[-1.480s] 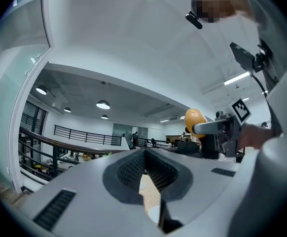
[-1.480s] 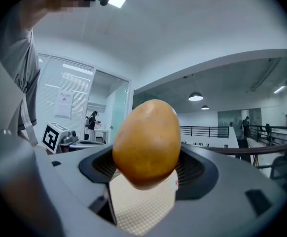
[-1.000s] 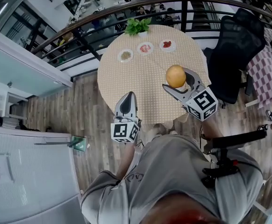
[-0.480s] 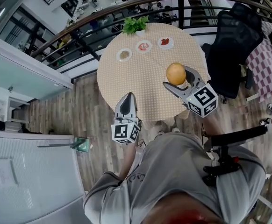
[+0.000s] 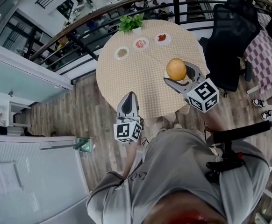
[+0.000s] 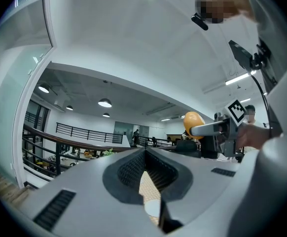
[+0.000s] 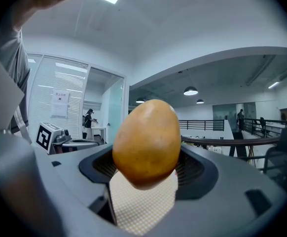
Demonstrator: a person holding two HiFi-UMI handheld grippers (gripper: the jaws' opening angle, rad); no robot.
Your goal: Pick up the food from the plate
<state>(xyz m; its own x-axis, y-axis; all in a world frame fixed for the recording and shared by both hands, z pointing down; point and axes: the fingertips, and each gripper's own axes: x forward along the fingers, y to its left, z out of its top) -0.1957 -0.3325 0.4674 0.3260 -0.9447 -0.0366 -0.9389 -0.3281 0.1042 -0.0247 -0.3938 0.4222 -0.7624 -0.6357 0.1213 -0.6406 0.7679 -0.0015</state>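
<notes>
Round checked worktop (image 5: pixel 140 78) fills the upper middle of the head view. Over its right edge the golden-brown food (image 5: pixel 176 69) is clamped in the right tool (image 5: pixel 176 73). At the lower edge, the left tool (image 5: pixel 128 97) has its jaws together, empty. Three small plates (image 5: pixel 140 43) sit near the top.

Grey T-shirt (image 5: pixel 182 164), pale grey fingers (image 5: pixel 128 104), black-and-white marker cubes (image 5: pixel 203 95)

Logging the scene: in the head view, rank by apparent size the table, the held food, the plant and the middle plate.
table
food and plant: about alike, food being nearer the camera
middle plate
</notes>
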